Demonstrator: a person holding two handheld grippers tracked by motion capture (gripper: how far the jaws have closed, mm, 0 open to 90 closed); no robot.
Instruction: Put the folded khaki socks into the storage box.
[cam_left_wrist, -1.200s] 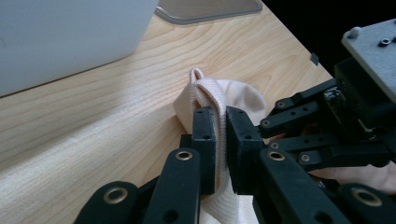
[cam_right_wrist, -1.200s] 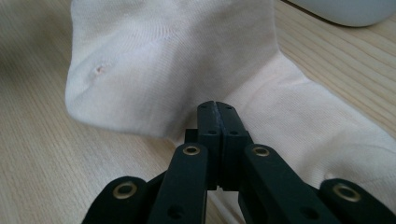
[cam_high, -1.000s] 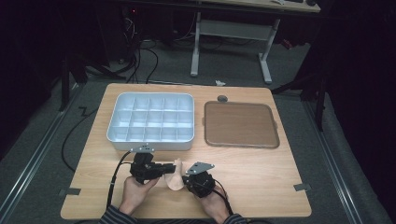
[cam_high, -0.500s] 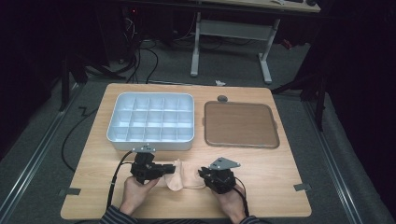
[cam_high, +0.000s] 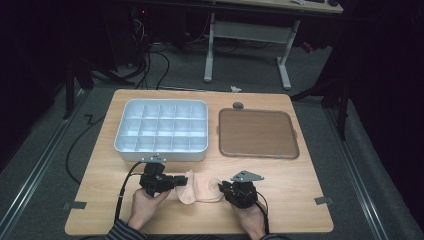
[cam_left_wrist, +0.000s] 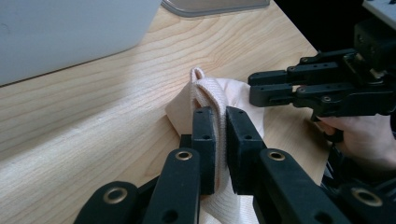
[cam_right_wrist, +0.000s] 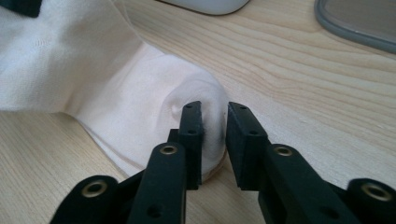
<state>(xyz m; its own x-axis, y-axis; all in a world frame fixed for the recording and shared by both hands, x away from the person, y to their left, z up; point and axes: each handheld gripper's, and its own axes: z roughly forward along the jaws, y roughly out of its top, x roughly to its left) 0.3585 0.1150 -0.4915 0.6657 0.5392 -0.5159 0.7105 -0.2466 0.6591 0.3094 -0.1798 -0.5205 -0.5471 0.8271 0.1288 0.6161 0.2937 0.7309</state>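
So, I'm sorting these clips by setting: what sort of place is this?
Probably a lab or workshop set up for recording: a lone wooden table on grey carpet, cables trailing across the floor, and a height-adjustable desk behind in a darkened room.

Soft knitted cloth sock (cam_high: 202, 187) on matt wooden table (cam_high: 300, 175).

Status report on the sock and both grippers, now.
Left gripper shut on sock's cuff. Right gripper jaws just opened, now pinch a fold at sock's far end. Sock flat on table, nothing in the way.
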